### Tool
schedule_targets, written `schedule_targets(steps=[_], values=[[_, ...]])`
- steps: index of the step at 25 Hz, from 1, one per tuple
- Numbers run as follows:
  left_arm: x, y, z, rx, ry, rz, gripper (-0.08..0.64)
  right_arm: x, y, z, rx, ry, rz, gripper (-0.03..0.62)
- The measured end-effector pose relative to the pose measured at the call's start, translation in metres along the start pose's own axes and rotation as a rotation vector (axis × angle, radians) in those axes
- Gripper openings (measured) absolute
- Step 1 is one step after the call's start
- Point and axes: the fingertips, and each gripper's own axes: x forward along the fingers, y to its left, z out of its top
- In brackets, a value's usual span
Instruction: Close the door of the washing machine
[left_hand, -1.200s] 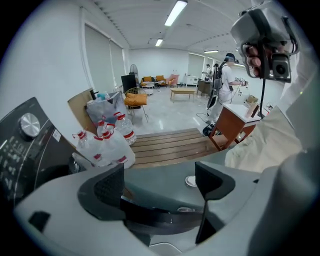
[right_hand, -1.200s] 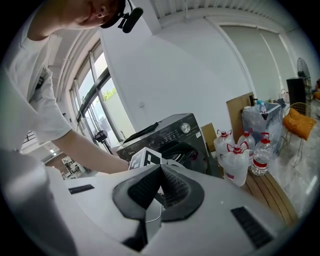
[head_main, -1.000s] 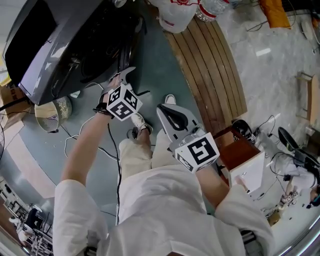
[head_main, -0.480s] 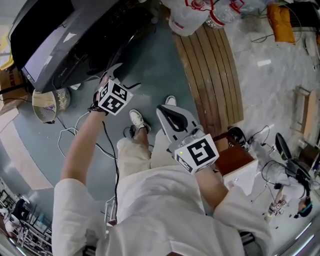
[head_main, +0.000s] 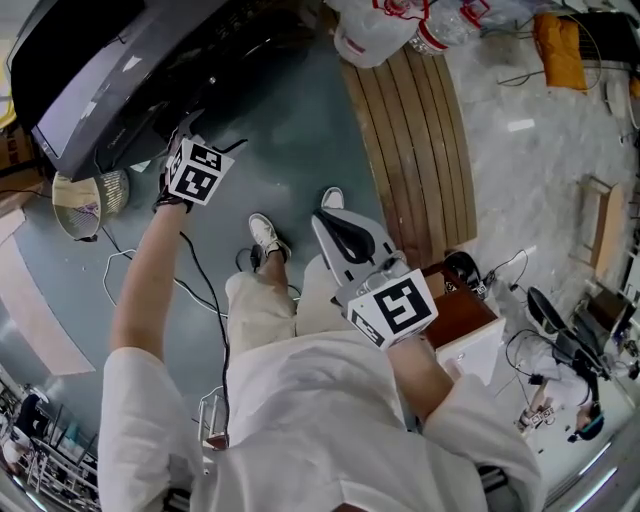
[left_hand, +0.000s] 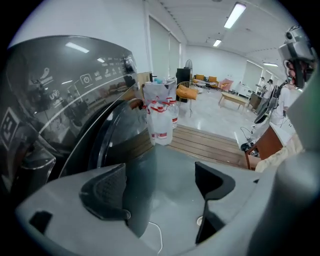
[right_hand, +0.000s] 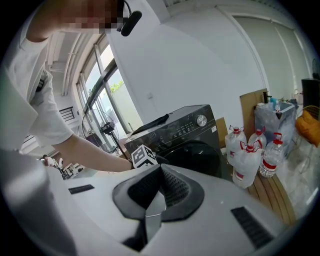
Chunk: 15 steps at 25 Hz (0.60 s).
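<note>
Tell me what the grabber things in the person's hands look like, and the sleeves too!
The left gripper and right gripper are pale grey plastic with dark bumpy pads. Each carries a white cube printed with black square markers. A thin black cable hangs beside the left arm. The person wears short white sleeves.

So the left arm (head_main: 150, 270) is stretched toward the upper left of the frame, left gripper (head_main: 183, 130) jaws wide apart. Meanwhile the right gripper (head_main: 340, 235) sits mid-frame, close in, jaws pressed together.
</note>
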Motion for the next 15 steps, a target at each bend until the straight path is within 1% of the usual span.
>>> schedule_targets(steps=[3, 7, 11, 15], values=[[0.004, 0.002, -0.002, 0.013, 0.001, 0.022, 0.430, 0.000, -0.004, 0.000, 0.000, 0.000, -0.001, -0.005], [0.006, 0.006, 0.000, -0.010, -0.033, 0.053, 0.430, 0.002, -0.005, -0.002, 0.003, 0.002, -0.004, -0.005], [0.005, 0.009, -0.002, 0.029, -0.036, 0.062, 0.430, 0.003, -0.006, -0.005, 0.000, 0.005, -0.008, -0.005], [0.003, 0.013, -0.002, 0.025, -0.045, 0.075, 0.430, 0.000, -0.006, -0.009, -0.006, 0.010, -0.013, -0.005]])
